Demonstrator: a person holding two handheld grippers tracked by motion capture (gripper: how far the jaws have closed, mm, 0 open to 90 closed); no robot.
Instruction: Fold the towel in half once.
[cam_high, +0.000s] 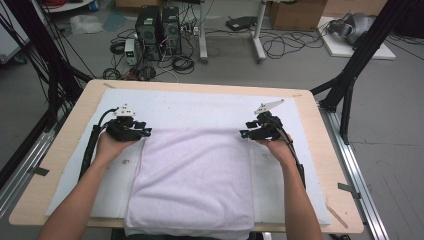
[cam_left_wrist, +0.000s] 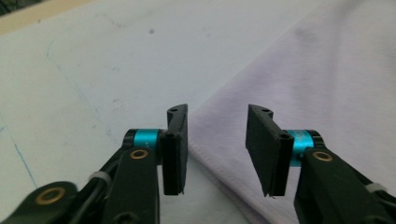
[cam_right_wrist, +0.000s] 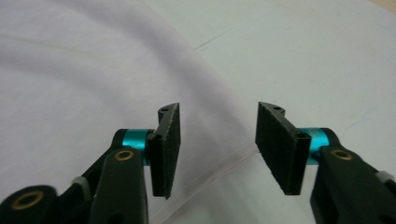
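A white towel (cam_high: 192, 180) lies folded flat on a white mat (cam_high: 200, 107), reaching from the mat's middle to the table's near edge. My left gripper (cam_high: 147, 132) sits at the towel's far left corner, jaws open. In the left gripper view the towel (cam_left_wrist: 327, 70) has its hem running under the gap of that gripper (cam_left_wrist: 217, 135), and the pads are clear of it. My right gripper (cam_high: 242, 134) sits at the far right corner, also open. In the right gripper view the towel (cam_right_wrist: 70, 70) has its edge crossing below the open right gripper (cam_right_wrist: 217, 140), untouched.
The mat covers most of a light wooden table (cam_high: 75, 120). Bare mat lies beyond and to both sides of the towel. Behind the table the floor holds computer towers (cam_high: 159, 30), tangled cables and black frame legs (cam_high: 350, 75).
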